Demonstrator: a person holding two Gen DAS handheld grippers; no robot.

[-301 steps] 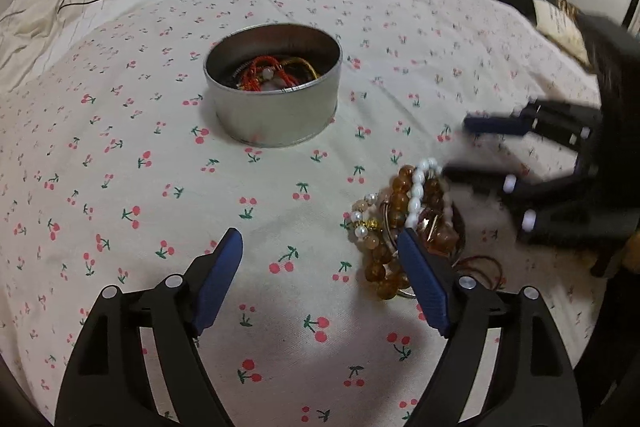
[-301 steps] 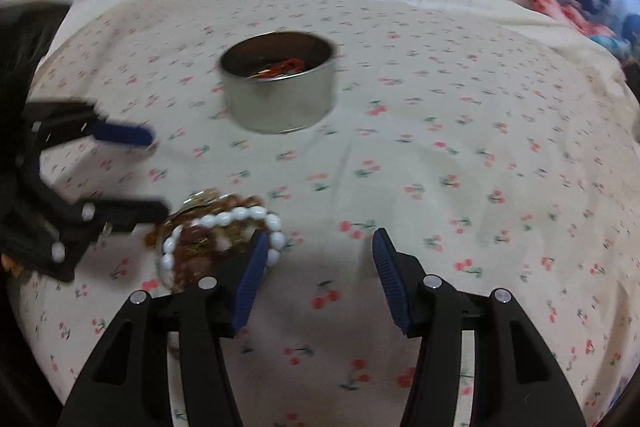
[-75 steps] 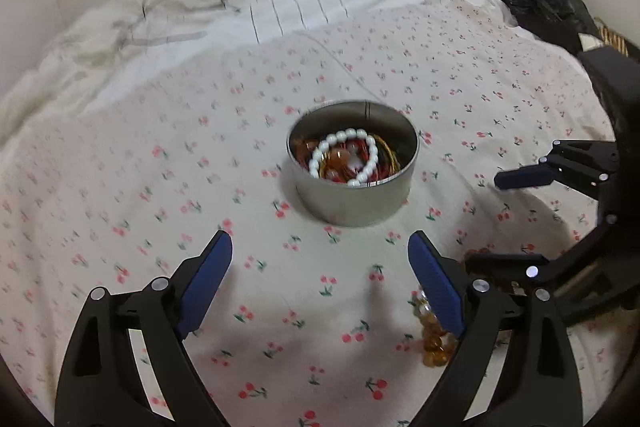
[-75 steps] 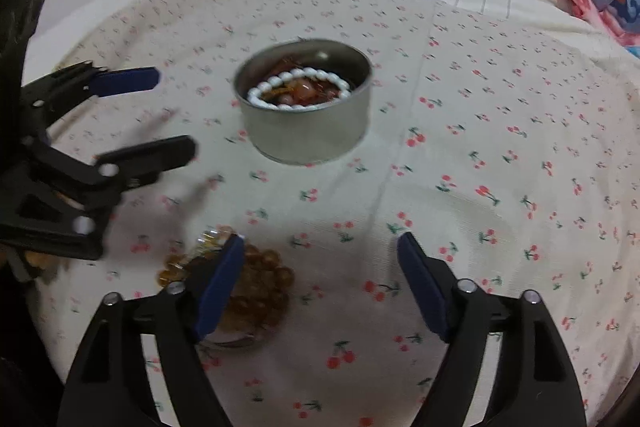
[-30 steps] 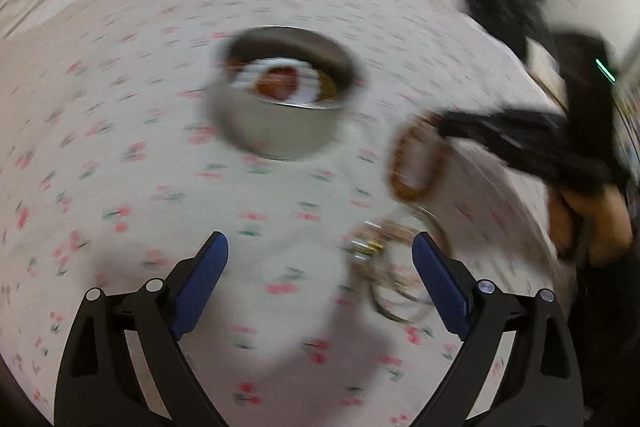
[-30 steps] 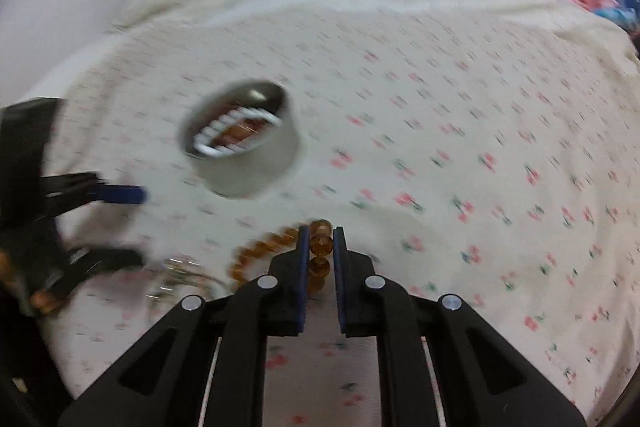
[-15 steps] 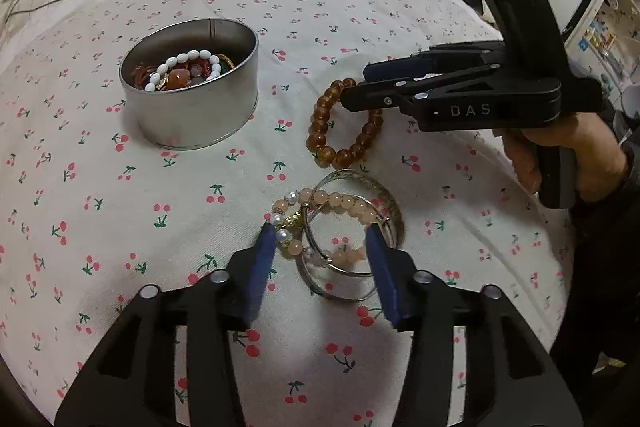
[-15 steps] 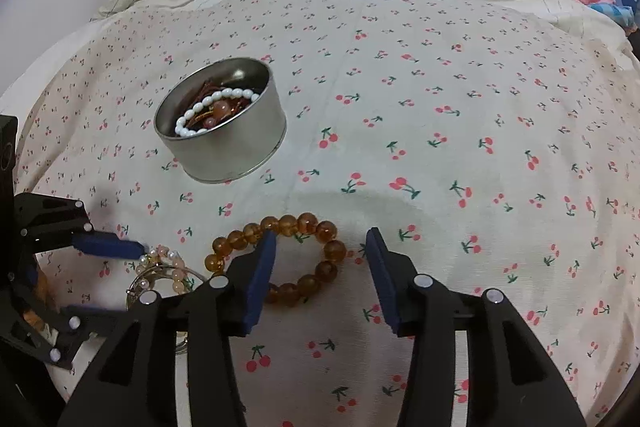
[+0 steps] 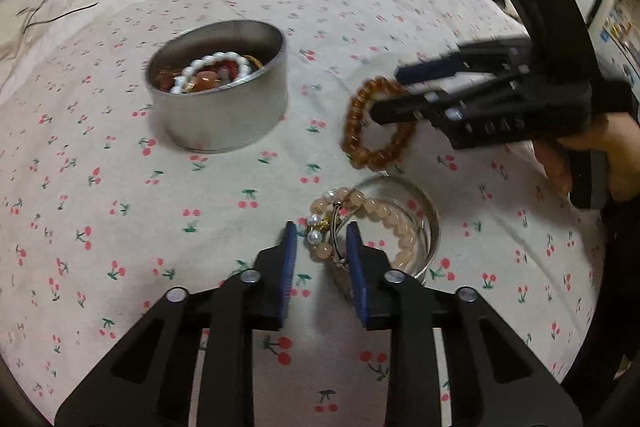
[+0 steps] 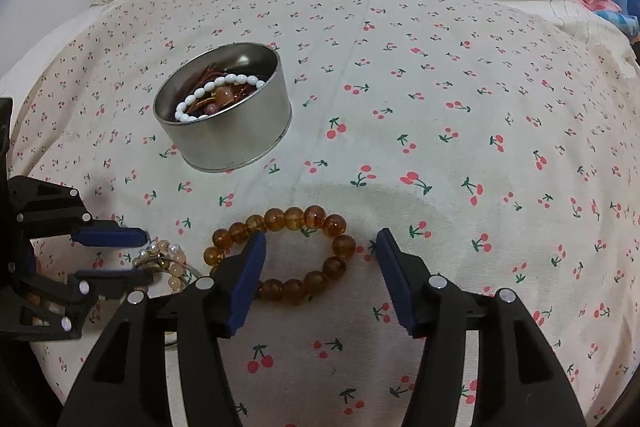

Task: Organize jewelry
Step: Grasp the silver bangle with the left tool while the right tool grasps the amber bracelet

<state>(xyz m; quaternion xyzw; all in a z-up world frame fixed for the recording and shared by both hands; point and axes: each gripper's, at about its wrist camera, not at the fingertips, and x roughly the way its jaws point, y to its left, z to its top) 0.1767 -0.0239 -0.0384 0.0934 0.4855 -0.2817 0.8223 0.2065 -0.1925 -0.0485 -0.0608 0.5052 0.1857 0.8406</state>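
Left gripper (image 9: 321, 231) jaws closing around the near edge of a pale pink bead bracelet (image 9: 370, 223), pads not yet pressing. Right gripper (image 10: 320, 251) jaws opening, straddling a flat-lying amber glass bead bracelet (image 10: 280, 253), long axis across the view. Round silver metal tin (image 10: 224, 123) stands upright beyond on the cherry-print sheet (image 10: 460, 107).

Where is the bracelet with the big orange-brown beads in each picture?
Left wrist view: the amber glass-bead bracelet lies right of centre on the cherry-print sheet, partly behind the right gripper.
Right wrist view: it lies low in the middle, between that gripper's blue-padded fingers.
Shared landmark: the round silver metal tin, up and to the left of the bracelet in both.
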